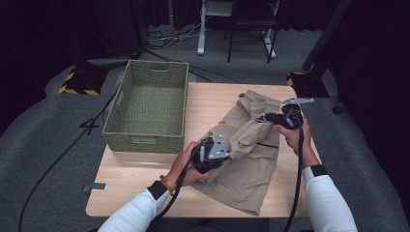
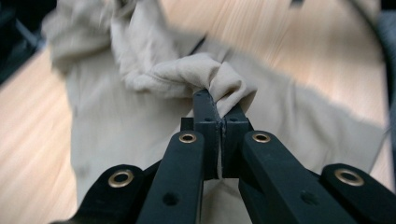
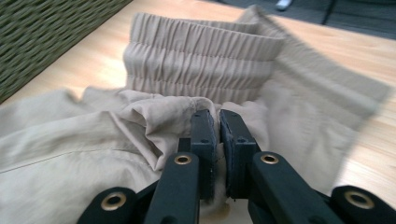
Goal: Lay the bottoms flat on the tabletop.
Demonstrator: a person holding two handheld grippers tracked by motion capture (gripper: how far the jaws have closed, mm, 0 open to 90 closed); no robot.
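Two grippers are pinching the same garment: the left gripper (image 1: 227,153) is clamping a bunched fold of the beige shorts (image 1: 251,166), and the right gripper (image 1: 269,116) is clamping a fold just below the elastic waistband (image 3: 201,58). Both sets of jaws are standing nearly shut, with only thin fabric between the pads. The shorts are lying on the right half of the wooden table (image 1: 145,179), partly lifted at the two grip points, with the waistband end toward the far edge and one leg trailing toward the near edge.

Risks, as judged from this position:
- The left grip is holding a small pinch at the very tips. A sideways pull is likely to be dragging the fabric out of the jaws.
- The two grips are sitting on different layers. Raising them unevenly is likely to be twisting the garment instead of folding it flat.
- The trailing leg is resting near the table's near edge, so a drag toward the person could be sliding it off.

Surroundings: a green woven basket (image 1: 147,108) is standing on the left part of the table, just beside the shorts and apart from them. Its near wall is standing between the left gripper and the basket floor, so any transfer is requiring a lift over the rim. Each gripper's cable (image 1: 297,174) is hanging close to the cloth and could be snagging it.
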